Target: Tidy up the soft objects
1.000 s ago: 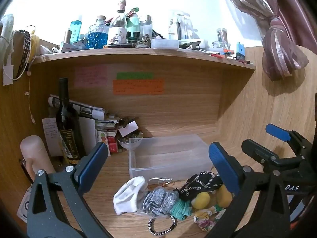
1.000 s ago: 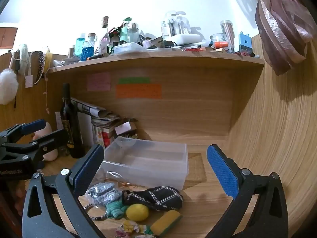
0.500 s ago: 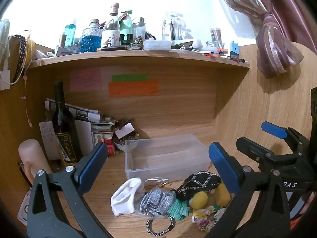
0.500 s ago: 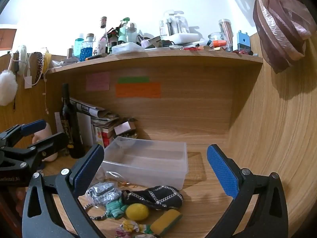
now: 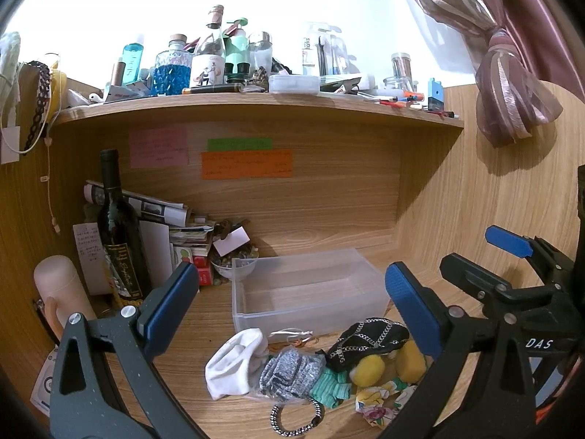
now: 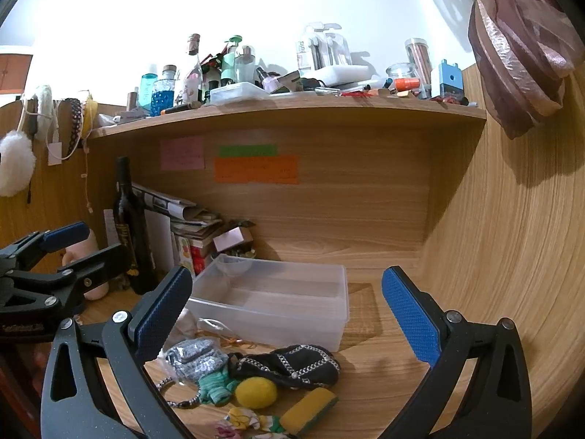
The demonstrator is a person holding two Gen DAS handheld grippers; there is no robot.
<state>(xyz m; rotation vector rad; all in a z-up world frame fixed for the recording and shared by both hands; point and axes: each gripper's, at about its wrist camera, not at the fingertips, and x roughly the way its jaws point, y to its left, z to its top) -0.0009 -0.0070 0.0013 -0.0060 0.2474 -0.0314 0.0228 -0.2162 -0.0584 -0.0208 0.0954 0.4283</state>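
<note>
Left wrist view: both grippers' jaws gape above crumpled white sock (image 5: 234,364) beside clear bin (image 5: 310,289).

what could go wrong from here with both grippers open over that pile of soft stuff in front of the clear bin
1. The black chain-trimmed pouch lies over the green cloth and against the yellow ball, so one grab might drag its neighbours.
2. The ball could roll off the desk if nudged.
3. The left gripper and right gripper are close together and might collide over the clear bin.
</note>
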